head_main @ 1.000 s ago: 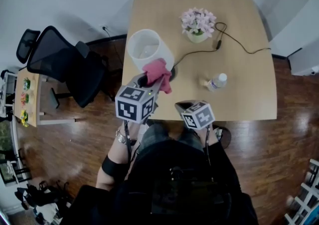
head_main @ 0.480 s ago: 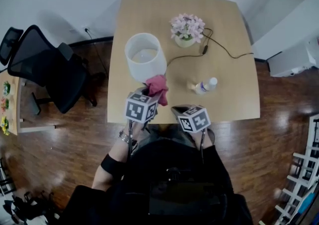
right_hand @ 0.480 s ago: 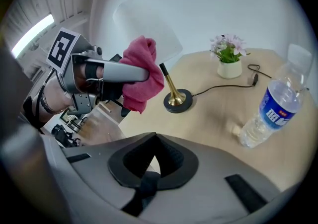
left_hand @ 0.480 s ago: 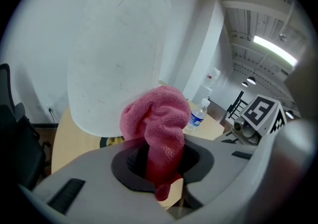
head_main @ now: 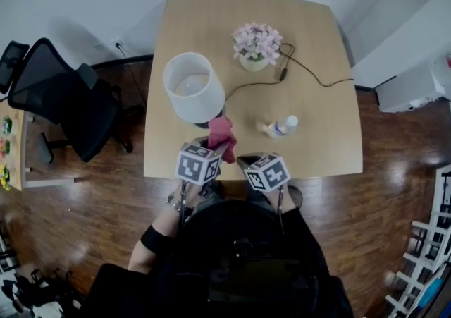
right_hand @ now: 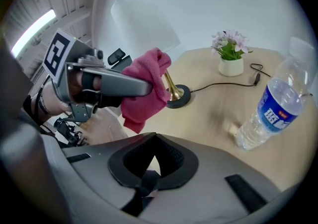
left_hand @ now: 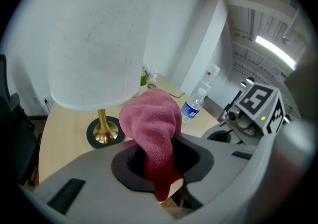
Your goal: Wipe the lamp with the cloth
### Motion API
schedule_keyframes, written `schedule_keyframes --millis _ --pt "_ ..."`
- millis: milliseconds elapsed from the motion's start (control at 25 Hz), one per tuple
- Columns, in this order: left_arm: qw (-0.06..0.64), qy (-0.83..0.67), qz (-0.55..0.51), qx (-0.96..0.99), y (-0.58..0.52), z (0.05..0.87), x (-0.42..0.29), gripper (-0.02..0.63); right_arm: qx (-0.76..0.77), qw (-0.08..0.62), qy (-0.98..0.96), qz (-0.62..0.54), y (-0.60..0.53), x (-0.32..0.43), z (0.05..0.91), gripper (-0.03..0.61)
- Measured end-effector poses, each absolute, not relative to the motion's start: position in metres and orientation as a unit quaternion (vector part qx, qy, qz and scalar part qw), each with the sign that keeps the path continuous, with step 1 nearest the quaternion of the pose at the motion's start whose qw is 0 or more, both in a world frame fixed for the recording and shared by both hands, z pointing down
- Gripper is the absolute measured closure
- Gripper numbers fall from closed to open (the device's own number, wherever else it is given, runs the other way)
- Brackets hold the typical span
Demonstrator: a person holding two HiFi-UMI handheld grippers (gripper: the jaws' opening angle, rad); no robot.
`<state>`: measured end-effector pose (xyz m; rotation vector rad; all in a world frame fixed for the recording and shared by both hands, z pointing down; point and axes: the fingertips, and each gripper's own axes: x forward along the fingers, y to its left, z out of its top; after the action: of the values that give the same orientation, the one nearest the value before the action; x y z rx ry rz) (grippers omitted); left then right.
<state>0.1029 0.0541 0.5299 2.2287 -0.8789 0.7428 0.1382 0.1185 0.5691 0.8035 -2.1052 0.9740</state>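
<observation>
Within 1 second the left claw (head_main: 213, 146) has come down and back toward the near edge of the surface (head_main: 317, 147), taking the pink cloth (head_main: 221, 133) with it. The cloth (it overlapped the lower side of the lamp (head_main: 192, 87) shade before) now hangs just under the shade's rim, near the base. The head view has shifted too.

Lamp (head_main: 194, 89) left of bottle (head_main: 280, 127); flowerpot (head_main: 255, 45) behind both.
</observation>
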Motion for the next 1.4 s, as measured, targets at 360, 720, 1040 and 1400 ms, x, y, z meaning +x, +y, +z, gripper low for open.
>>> schedule_keyframes --millis 360,720,1040,1400 --pt "0.253 -0.456 0.176 0.835 0.012 0.403 0.136 0.526 0.213 0.345 -0.849 0.339 0.099 0.176 0.553 0.574" --pt "0.225 -0.562 0.126 0.786 -0.022 0.348 0.108 0.526 0.118 0.352 -0.877 0.306 0.094 0.171 0.549 0.574" --pt "0.306 -0.580 0.131 0.744 -0.027 0.424 0.111 0.526 0.052 0.371 -0.883 0.284 0.101 0.162 0.547 0.574" --pt "0.359 -0.582 0.150 0.714 -0.028 0.489 0.123 0.526 0.015 0.394 -0.878 0.273 0.116 0.171 0.557 0.574"
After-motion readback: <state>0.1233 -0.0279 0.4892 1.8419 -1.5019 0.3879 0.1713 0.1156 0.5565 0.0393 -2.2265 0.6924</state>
